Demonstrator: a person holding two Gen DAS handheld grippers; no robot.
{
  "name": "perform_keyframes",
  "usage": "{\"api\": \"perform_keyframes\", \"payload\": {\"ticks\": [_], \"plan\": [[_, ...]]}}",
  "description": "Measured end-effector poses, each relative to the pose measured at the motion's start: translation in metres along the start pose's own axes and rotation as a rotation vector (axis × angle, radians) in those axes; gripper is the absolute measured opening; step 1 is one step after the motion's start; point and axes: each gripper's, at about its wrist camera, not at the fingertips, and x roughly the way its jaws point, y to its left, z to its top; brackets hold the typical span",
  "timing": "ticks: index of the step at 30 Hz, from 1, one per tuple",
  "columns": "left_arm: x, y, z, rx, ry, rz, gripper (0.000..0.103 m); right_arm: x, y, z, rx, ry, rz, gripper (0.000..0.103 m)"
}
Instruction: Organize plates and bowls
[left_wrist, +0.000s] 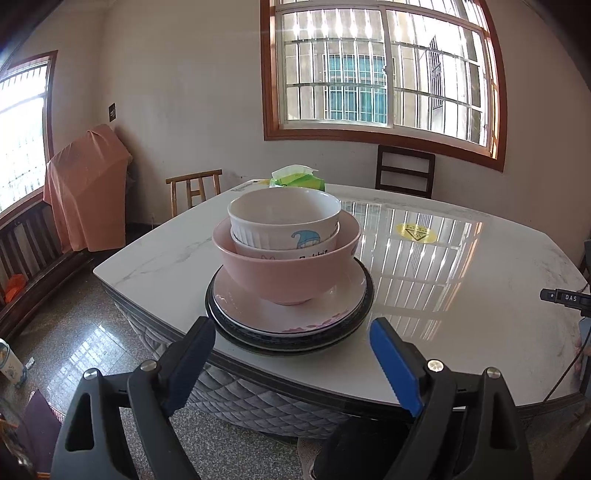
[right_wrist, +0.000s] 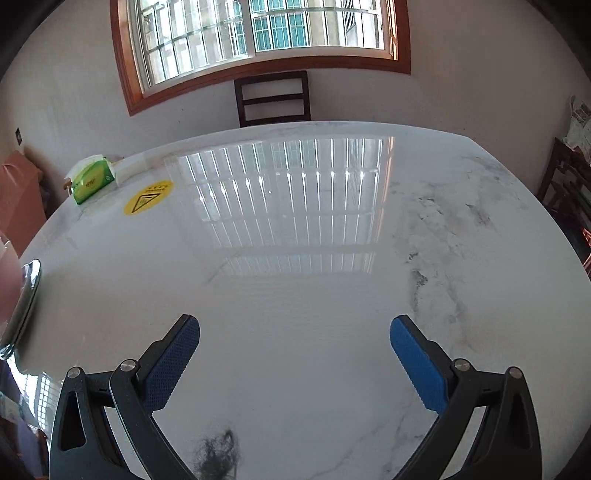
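A stack of dishes stands near the table's left front corner in the left wrist view. Dark-rimmed plates (left_wrist: 288, 341) lie at the bottom, a pink plate (left_wrist: 255, 314) on them, then a pink bowl (left_wrist: 284, 273) holding two nested white bowls (left_wrist: 284, 218). My left gripper (left_wrist: 293, 332) is open, just short of the stack, with nothing between its blue pads. In the right wrist view my right gripper (right_wrist: 294, 328) is open over bare marble; the edge of the stack (right_wrist: 22, 299) shows at the far left.
The white marble table (right_wrist: 295, 258) carries a green tissue pack (right_wrist: 92, 181) and a yellow round sticker (right_wrist: 148, 201) at its far left. Chairs (right_wrist: 272, 98) stand behind the table under the window. A cloth-covered object (left_wrist: 86, 184) stands by the left wall.
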Motion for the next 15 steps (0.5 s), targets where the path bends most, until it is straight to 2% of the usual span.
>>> {"api": "perform_keyframes", "payload": {"ticks": [5, 8, 11, 15], "plan": [[0.008, -0.003, -0.004, 0.004, 0.004, 0.042, 0.088, 0.029, -0.024, 0.017, 0.034, 0.093, -0.042, 0.102], [0.014, 0.000, -0.006, -0.020, 0.027, 0.045, 0.088, 0.042, -0.027, 0.028, 0.004, 0.112, -0.092, 0.103], [0.017, 0.000, -0.008, -0.017, 0.030, 0.059, 0.088, 0.054, -0.030, 0.038, -0.022, 0.111, -0.107, 0.103], [0.021, 0.003, -0.011, -0.028, 0.055, 0.042, 0.088, 0.066, -0.041, 0.052, 0.005, 0.095, -0.129, 0.103]]}}
